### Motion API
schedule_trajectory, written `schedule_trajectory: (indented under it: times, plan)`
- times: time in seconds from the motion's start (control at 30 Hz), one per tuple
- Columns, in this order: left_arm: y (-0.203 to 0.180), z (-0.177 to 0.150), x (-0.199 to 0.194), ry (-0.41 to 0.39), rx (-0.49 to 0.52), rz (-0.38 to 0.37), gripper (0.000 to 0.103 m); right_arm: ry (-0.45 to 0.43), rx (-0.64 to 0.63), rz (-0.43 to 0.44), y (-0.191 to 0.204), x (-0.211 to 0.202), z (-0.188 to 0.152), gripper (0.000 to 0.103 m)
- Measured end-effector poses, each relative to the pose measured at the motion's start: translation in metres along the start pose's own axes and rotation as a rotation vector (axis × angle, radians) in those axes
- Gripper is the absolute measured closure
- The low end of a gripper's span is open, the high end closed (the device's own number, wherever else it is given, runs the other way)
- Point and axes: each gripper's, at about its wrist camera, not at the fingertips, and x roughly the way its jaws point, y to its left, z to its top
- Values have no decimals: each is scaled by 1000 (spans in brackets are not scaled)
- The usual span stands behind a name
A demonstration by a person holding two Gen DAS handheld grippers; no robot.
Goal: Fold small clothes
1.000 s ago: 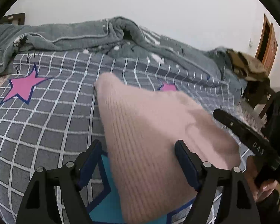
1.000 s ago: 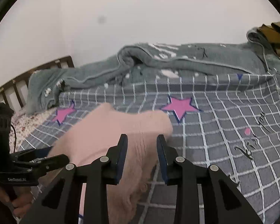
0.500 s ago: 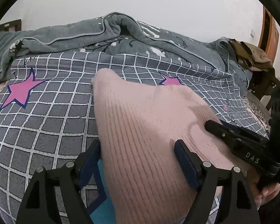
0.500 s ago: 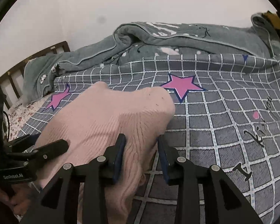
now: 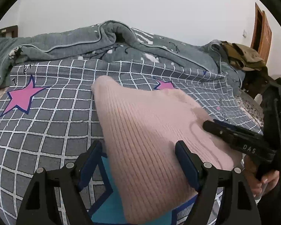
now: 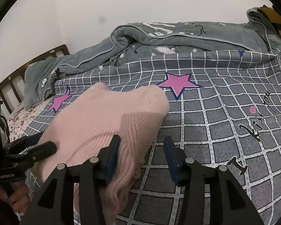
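A: Two grippers, one garment. Left gripper (image 5: 138, 161) first: its fingers stand wide apart, and the pink knit sweater (image 5: 144, 131) lies on the bed (image 5: 52, 112) between them and out ahead of them, not clamped.

B: So nothing is held on that side?

A: Nothing I can see. Right gripper (image 6: 142, 155): fingers apart too. The sweater's near edge bunches against the inside of its left finger (image 6: 113, 157); its right finger stands over bare checked cover.

B: Which step, would you say?

A: I judge a fold has just been laid down and let go; the knit sits in a doubled, roughly flat slab. The next move likely calls for smoothing it, or for closing on an edge near the fingertips and carrying it across for another fold. Loose ribbed knit may slump, so the grip wants to take both layers.

B: Any writing?

A: From the left view, "DAS" on the other gripper's finger. From the right view, a small white label on the left gripper, too blurred to read. Beyond the right fingers, black script on the cover, possibly "I" and "you".
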Motion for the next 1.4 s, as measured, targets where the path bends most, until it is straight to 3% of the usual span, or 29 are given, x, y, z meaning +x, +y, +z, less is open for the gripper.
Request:
schedule_trajectory:
  times: [0.23, 0.43, 0.8, 1.4]
  plan:
    - [-6, 23, 2, -54, -12, -103, 26, 11, 8, -1, -1, 2, 1, 57]
    - [-6, 33, 11, -52, -46, -159, 26, 16, 13, 33, -8, -6, -1, 57]
    - [-8, 34, 33, -20, -58, -76, 25, 20, 10, 89, -13, -18, -12, 57]
    - [-14, 19, 17, -54, -30, -2, 24, 34, 66, 108, -22, -20, -9, 57]
